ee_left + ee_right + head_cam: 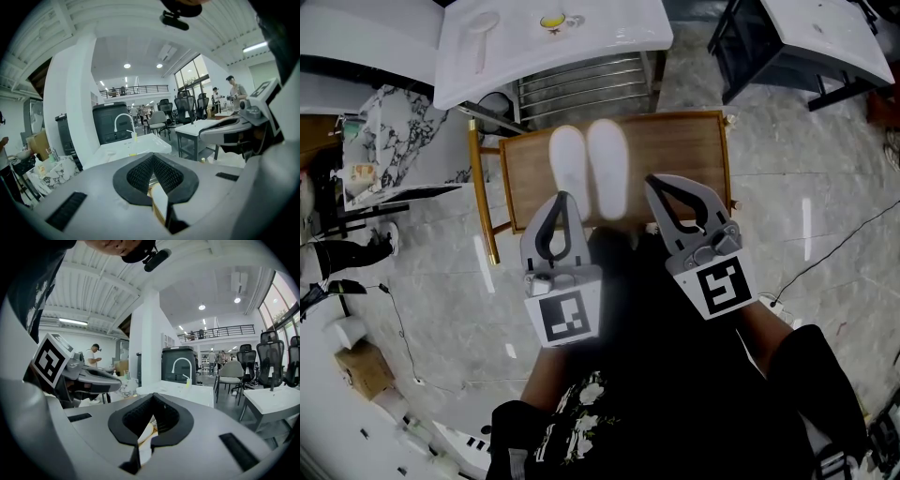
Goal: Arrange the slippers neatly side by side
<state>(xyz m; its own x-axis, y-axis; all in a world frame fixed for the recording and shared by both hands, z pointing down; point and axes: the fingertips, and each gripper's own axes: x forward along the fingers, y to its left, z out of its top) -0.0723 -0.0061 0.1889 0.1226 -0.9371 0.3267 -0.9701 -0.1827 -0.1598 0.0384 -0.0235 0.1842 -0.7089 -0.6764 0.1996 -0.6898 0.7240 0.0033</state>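
Two white slippers, one (569, 166) on the left and one (608, 165) on the right, lie side by side and touching on a small wooden table (680, 159), toes pointing away from me. My left gripper (565, 198) hovers at the heel of the left slipper, jaws shut and empty. My right gripper (652, 181) is just right of the right slipper's heel, also shut and empty. In the left gripper view the shut left gripper (153, 157) shows a sliver of white slipper (159, 200) below. In the right gripper view the shut right gripper (152, 397) shows a slipper (146, 428) too.
A white counter (609, 33) with a sink and a yellow cup stands beyond the wooden table, a metal rack (581, 84) under it. A dark-framed desk (787, 42) is at the upper right. A cable (834, 248) runs over the marble floor at right; a cardboard box (361, 367) sits at left.
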